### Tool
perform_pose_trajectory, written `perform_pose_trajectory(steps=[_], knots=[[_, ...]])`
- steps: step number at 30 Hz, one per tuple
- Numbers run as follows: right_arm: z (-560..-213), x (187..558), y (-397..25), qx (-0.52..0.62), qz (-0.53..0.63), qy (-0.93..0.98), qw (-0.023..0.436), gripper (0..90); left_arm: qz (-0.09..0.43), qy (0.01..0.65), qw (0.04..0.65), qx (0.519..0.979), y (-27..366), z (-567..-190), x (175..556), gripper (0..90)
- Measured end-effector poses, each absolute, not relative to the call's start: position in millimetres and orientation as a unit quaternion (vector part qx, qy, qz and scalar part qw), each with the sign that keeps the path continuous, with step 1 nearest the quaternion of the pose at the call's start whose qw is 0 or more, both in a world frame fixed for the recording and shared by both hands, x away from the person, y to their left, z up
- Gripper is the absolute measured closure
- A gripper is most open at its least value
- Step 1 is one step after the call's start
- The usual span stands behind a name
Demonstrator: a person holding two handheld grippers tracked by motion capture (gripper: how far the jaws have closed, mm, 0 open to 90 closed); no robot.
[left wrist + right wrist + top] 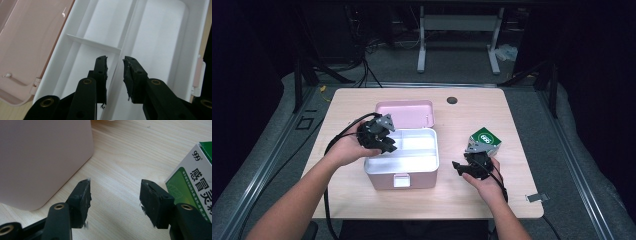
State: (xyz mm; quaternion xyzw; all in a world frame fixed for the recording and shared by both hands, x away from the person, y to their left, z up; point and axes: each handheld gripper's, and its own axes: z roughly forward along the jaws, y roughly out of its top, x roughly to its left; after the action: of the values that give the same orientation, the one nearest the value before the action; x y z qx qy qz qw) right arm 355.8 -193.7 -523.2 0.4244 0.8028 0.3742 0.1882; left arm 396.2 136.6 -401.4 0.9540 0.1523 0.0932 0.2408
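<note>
Writing first: the green and white carton carries "999" in green on its white corner, and below that a run of large white Chinese characters on the green face. From above, the same carton shows a green top with a small white oval mark, too small to read.

Now the pink box sits in the middle of the table, its lid thrown back flat behind it, the white inside split by thin dividers into compartments. Take that box as the landmark.

The left gripper hovers over the box's left rear part. Looking along it, the left gripper has its jaws a narrow gap apart, nothing between them, and the long divider runs right under that gap. The jaws hang above the tray; whether they touch it I cannot tell.

Right of the box, the right gripper is held low near the table, with the carton just behind it. In its own view the right gripper stands wide open and empty above bare wood. The carton lies just beside the right-hand jaw, outside the gap, and the box's pink wall rises off the left-hand jaw, apart from it.
</note>
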Motion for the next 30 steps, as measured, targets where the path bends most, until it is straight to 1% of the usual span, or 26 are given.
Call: perform_pose_trajectory(steps=[4,6,7,10,22,30], knots=[[-523,356,-194,0.423,0.373,0.804,0.188,41.6,0.092,0.124,0.204,0.967,127,-402,398,74.2],[-523,356,-193,0.419,0.374,0.805,0.189,41.6,0.103,0.113,0.176,0.972,121,-403,400,74.4],[-523,356,-193,0.419,0.374,0.806,0.189,41.7,0.105,0.109,0.168,0.974,119,-403,400,76.5],[-523,356,-193,0.418,0.373,0.806,0.189,41.7,0.105,0.095,0.143,0.980,114,-403,403,78.5],[-524,356,-193,0.418,0.371,0.807,0.189,41.6,0.089,0.069,0.097,0.989,98,-408,406,83.0],[-524,356,-194,0.419,0.370,0.807,0.188,41.7,0.080,0.060,0.077,0.992,91,-411,409,86.1]])
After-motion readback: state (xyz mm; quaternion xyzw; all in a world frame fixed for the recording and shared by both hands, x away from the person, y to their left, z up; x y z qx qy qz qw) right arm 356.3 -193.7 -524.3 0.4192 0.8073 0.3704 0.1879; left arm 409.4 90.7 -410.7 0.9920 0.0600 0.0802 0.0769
